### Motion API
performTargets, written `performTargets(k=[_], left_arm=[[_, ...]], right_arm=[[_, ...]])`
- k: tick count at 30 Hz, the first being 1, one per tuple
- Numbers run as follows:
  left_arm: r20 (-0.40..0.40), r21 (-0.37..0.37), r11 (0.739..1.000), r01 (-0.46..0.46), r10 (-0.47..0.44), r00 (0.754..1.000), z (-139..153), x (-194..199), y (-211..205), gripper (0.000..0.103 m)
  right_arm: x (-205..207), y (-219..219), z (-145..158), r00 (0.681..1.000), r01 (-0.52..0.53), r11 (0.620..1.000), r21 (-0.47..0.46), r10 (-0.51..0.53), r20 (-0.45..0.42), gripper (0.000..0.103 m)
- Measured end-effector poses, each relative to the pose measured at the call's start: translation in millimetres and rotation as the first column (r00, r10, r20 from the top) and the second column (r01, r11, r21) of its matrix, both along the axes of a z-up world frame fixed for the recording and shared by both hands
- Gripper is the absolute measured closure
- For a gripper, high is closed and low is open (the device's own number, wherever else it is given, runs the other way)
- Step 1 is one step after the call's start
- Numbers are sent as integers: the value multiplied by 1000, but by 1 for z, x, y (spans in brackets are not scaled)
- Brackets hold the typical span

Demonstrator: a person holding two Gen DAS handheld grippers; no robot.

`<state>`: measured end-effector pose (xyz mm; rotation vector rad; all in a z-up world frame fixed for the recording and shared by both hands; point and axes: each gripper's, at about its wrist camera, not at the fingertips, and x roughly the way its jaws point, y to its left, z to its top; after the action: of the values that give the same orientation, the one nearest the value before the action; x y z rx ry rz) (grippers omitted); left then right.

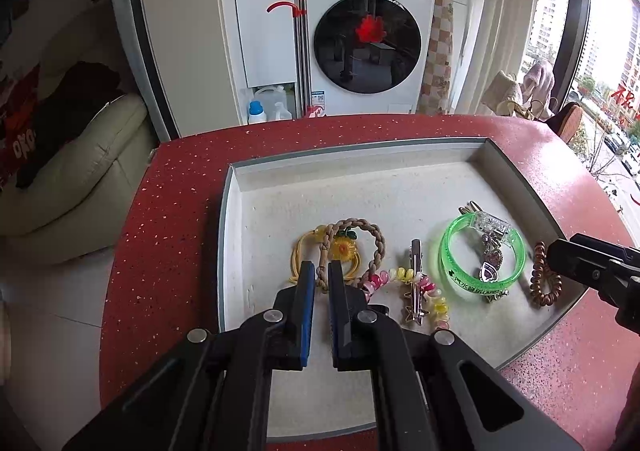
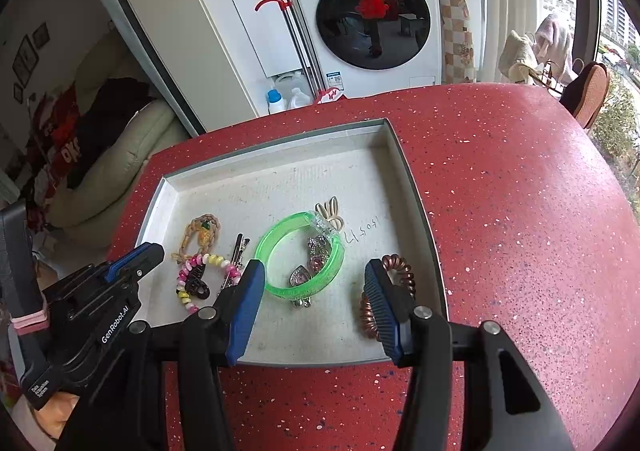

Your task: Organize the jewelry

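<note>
A shallow white tray point(image 1: 360, 187) point(image 2: 280, 179) on the red table holds the jewelry. In it lie a braided tan hair tie with a sunflower point(image 1: 352, 241) point(image 2: 202, 231), a pink-and-yellow spiral hair tie point(image 1: 400, 277) point(image 2: 208, 263), a metal hair clip point(image 1: 416, 279) point(image 2: 238, 251), a green bangle point(image 1: 480, 255) point(image 2: 302, 255) around heart charms point(image 1: 490, 263) point(image 2: 306, 269), and a brown spiral hair tie point(image 1: 544, 277) point(image 2: 384, 291). My left gripper point(image 1: 320, 275) point(image 2: 154, 249) is nearly shut over the braided tie's near edge, holding nothing. My right gripper point(image 2: 316, 275) is open above the tray's near right.
The tray sits on a speckled red table point(image 2: 520, 191) whose far edge is rounded. Behind it stand a white washing machine point(image 1: 368, 35), a red mop point(image 1: 300, 51) and bottles on the floor. A cream sofa point(image 1: 72, 171) is at left, a window at right.
</note>
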<state>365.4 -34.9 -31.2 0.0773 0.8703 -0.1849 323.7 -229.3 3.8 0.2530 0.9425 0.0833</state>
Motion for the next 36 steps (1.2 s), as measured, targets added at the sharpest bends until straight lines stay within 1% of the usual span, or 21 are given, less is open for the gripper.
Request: performTargets(k=[1,2,3,4,5,8,13,14,15,16,17,20,23,24,25,29,36], left_arm=[[2,0,1000,-2,2,1000,1,-1,0,75],[4,1,1000,-8,8,1000,2,-2,1,40],[10,4,1000,-24,24,1000,4,-4,2,0],[42,7,999,-51,51,998,7,-8,5,0],[66,7,999,-53,53,996,11,-11,6,0],[55,1,999,-48,47,997,15,-13,9,0],[62,0,997,-72,71,996,21,-22,18,0],[59,4,997,-78,78,995,21,-24,20,0],[57,7,996,-84,84,995,21,-27,22,0],[55,5,996,-86,86,995,21,-30,24,0],[55,2,996,-90,90,994,21,-34,25,0],[59,10,994,-113,112,992,19,-46,30,0],[70,-4,993,-120,120,990,20,-60,33,0],[78,-5,992,-126,126,989,21,-65,34,0],[83,-5,992,-130,130,988,21,-70,35,0],[100,-1,989,-146,145,984,22,-91,37,0],[161,-9,985,-174,173,972,21,-131,39,0]], right_arm=[[-2,0,0,1000,-1,1000,0,1,0,47],[-4,0,1,1000,-2,1000,0,2,0,47],[-6,0,1,1000,-1,1000,2,1,0,47],[-7,0,1,1000,-1,1000,3,1,-1,47],[-8,1,0,1000,-1,1000,4,1,-2,47],[-11,2,1,1000,-2,1000,-1,2,0,47],[-17,4,3,1000,-6,1000,-10,6,9,46],[-19,6,4,1000,-9,1000,-20,10,14,41],[-22,7,4,1000,-10,999,-33,11,20,27],[-24,9,5,999,-11,999,-44,12,31,20],[-28,10,6,999,-11,999,-52,13,46,16],[-38,14,6,997,-14,997,-76,20,69,14],[-48,17,6,994,-18,995,-98,28,102,11],[-52,18,6,993,-19,994,-104,31,113,7],[-56,19,6,992,-19,994,-109,33,121,0],[-75,20,7,982,-12,992,-122,35,185,0],[-104,22,5,977,8,992,-123,18,211,0]])
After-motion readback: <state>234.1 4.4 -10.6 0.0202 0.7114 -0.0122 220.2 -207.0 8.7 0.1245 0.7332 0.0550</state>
